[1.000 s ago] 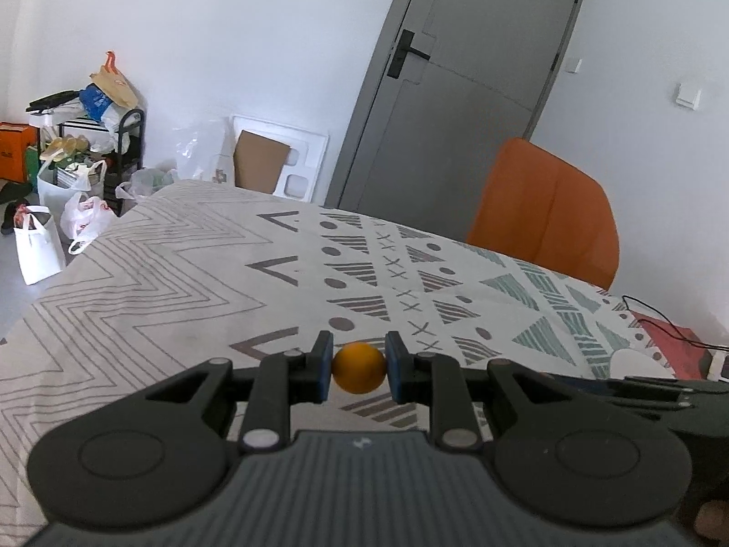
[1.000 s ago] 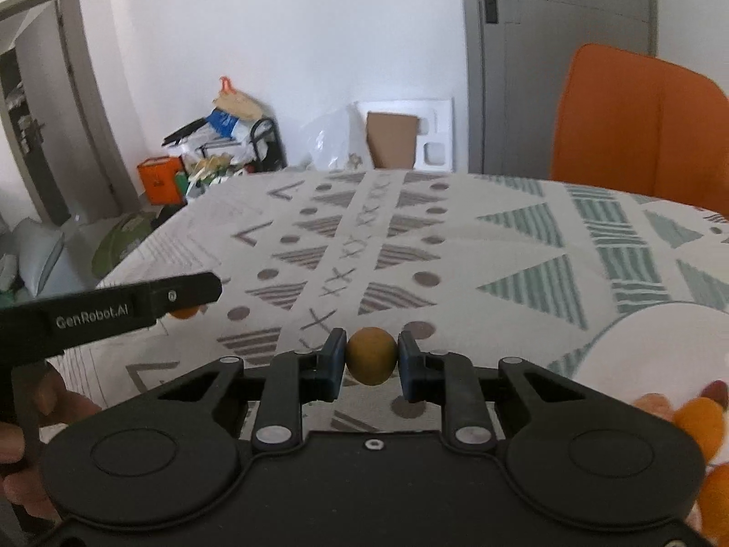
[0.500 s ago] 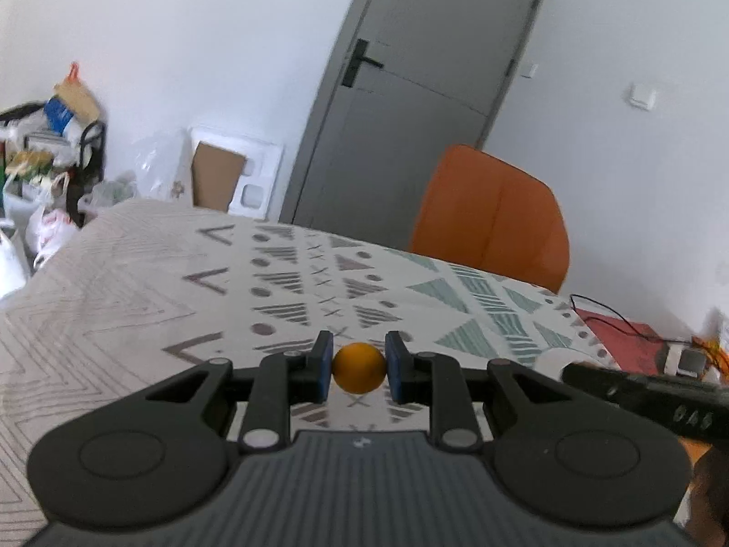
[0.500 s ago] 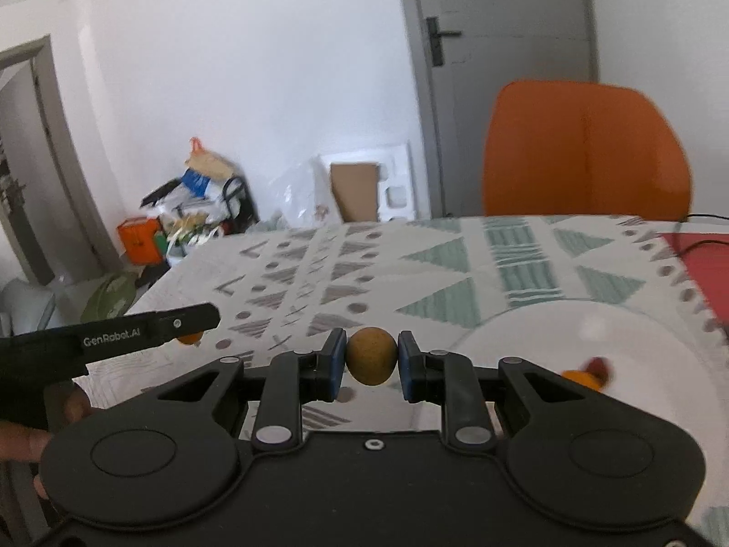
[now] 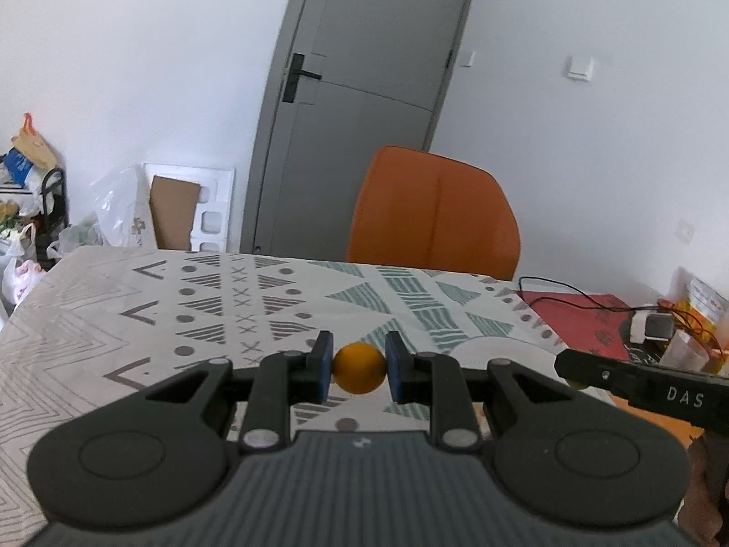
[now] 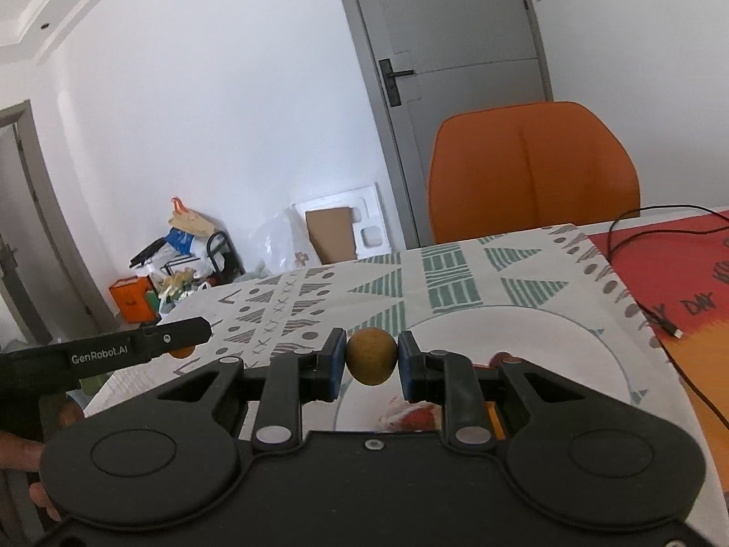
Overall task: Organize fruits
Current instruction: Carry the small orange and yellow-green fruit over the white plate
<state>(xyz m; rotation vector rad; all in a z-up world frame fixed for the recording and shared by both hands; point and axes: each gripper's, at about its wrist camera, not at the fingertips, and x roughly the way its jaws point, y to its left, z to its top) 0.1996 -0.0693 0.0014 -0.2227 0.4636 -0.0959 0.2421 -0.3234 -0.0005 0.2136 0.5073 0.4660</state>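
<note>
My left gripper (image 5: 358, 368) is shut on a small orange fruit (image 5: 358, 374), held above the patterned tablecloth (image 5: 136, 319). My right gripper (image 6: 370, 356) is shut on a small brownish-yellow fruit (image 6: 370, 355), held over the near left part of a white plate (image 6: 569, 351). Red and orange fruit pieces (image 6: 423, 415) lie on the plate, mostly hidden behind the gripper body. The plate's edge shows in the left wrist view (image 5: 496, 346). The left gripper's side (image 6: 136, 346) shows at left in the right wrist view; the right gripper's side (image 5: 647, 387) shows at right in the left wrist view.
An orange chair (image 6: 533, 168) stands behind the table. A red mat (image 6: 674, 273) with a black cable (image 6: 651, 310) lies right of the cloth. Small packets and a white device (image 5: 656, 323) sit at the far right. Bags and a rack (image 6: 182, 264) clutter the floor at left.
Both grippers have swung to the right with their fruits still held. The right gripper now hangs over the white plate, and the chair and red mat have come into view.
</note>
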